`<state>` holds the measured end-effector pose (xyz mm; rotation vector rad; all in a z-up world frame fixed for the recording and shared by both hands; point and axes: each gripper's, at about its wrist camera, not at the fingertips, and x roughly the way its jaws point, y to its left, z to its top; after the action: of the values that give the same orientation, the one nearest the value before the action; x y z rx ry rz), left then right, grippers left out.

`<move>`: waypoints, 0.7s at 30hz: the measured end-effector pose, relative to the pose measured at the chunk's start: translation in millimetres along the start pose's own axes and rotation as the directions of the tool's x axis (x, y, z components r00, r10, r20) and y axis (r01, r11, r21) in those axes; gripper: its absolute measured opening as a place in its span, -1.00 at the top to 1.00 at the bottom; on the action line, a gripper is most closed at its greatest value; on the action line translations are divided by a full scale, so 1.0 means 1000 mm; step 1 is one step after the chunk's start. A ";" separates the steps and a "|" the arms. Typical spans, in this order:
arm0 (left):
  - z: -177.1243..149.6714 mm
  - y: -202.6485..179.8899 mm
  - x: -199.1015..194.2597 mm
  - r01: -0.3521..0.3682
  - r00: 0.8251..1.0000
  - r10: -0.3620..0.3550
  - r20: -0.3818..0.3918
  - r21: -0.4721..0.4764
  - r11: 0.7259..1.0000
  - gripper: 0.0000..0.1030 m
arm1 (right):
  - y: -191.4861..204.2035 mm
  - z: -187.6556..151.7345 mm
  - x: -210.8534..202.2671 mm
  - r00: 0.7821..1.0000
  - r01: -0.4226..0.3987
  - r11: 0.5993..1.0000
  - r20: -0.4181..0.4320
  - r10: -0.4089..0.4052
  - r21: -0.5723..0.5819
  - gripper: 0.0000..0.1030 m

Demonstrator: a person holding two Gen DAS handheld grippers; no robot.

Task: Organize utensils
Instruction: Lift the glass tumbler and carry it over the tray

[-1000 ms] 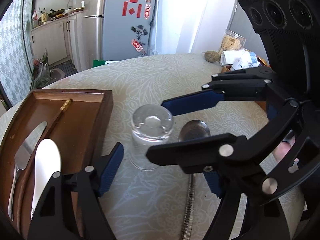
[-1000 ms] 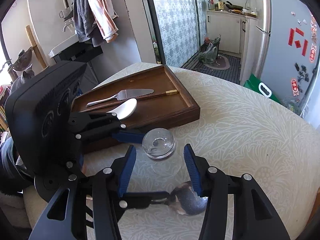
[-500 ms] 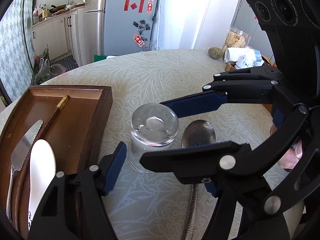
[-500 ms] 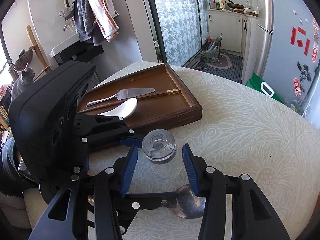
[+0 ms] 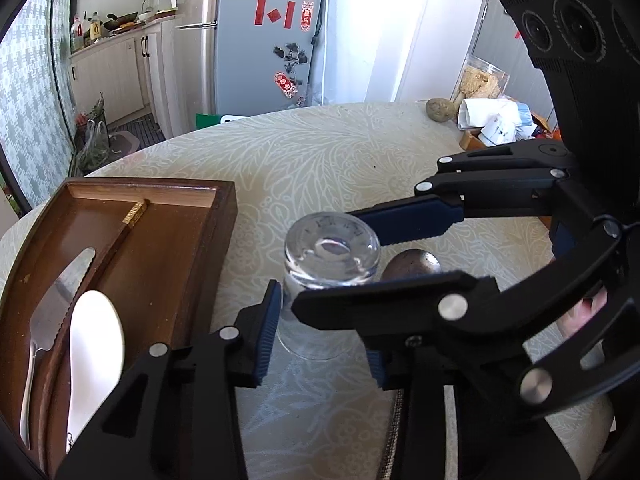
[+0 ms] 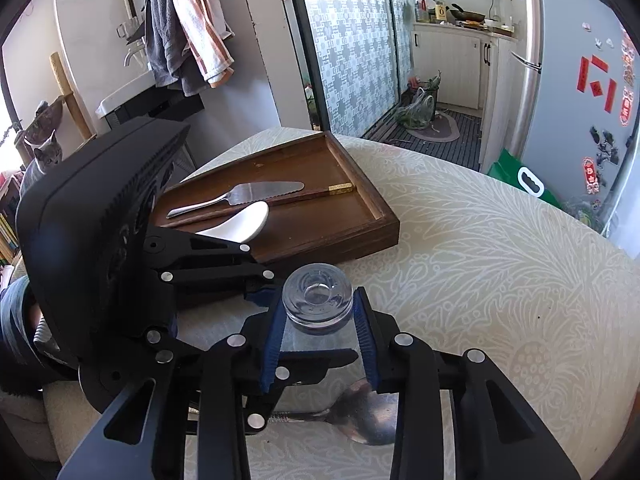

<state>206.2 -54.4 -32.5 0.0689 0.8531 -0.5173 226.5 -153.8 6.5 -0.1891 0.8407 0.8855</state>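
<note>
Inverted glass (image 6: 317, 304) stands beside the wooden tray (image 6: 372, 216), both tools, left tool (image 5: 320, 328) and right tool (image 6: 320, 340), having just closed to pinch it; recommend a level, coordinated lift clear of the adjacent spoon (image 6: 366, 420)

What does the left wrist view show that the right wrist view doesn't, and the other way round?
Only the left wrist view: a clear jar and a box of packets at the table's far edge. Only the right wrist view: a grey cat and hanging towels. Both: the upturned glass between both grippers' pads, right gripper and left gripper closing, the metal spoon, and the wooden tray.
</note>
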 end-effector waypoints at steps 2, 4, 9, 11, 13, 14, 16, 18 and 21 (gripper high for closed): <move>0.000 -0.002 -0.001 0.000 1.000 0.000 0.000 0.006 1.000 0.21 | 0.000 -0.001 -0.001 1.000 0.003 1.000 0.001 -0.003 -0.008 0.35; 0.000 -0.002 -0.002 0.003 1.000 -0.003 0.002 0.006 1.000 0.22 | 0.000 -0.001 -0.002 1.000 0.007 1.000 0.004 -0.007 -0.011 0.35; 0.001 -0.004 -0.009 0.002 1.000 -0.002 0.018 0.014 1.000 0.23 | 0.005 0.001 -0.009 1.000 0.013 1.000 0.018 -0.012 -0.027 0.35; 0.002 -0.005 -0.013 0.004 1.000 -0.004 0.026 0.016 1.000 0.23 | 0.007 0.003 -0.013 1.000 0.016 0.999 0.024 -0.016 -0.033 0.35; 0.003 -0.005 -0.019 0.007 0.999 -0.007 0.036 0.019 1.000 0.23 | 0.011 0.005 -0.018 0.999 0.020 0.999 0.030 -0.018 -0.038 0.35; 0.003 -0.005 -0.023 0.008 0.999 -0.009 0.041 0.021 1.000 0.23 | 0.013 0.006 -0.020 0.999 0.021 0.999 0.033 -0.020 -0.042 0.35; 0.004 -0.005 -0.031 0.007 0.998 -0.009 0.054 0.027 1.000 0.23 | 0.019 0.009 -0.026 0.999 0.023 0.999 0.042 -0.021 -0.047 0.35; 0.003 -0.003 -0.040 0.007 0.998 -0.008 0.068 0.029 1.000 0.23 | 0.026 0.013 -0.030 0.999 0.026 0.998 0.049 -0.023 -0.060 0.35; 0.002 0.000 -0.055 0.001 0.996 -0.004 0.085 0.029 1.000 0.23 | 0.040 0.021 -0.033 0.998 0.032 0.996 0.056 -0.028 -0.084 0.35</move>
<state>177.8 -32.4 9.4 0.0723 0.7628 -0.5316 197.1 -138.1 51.8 -0.2500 0.7486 0.8950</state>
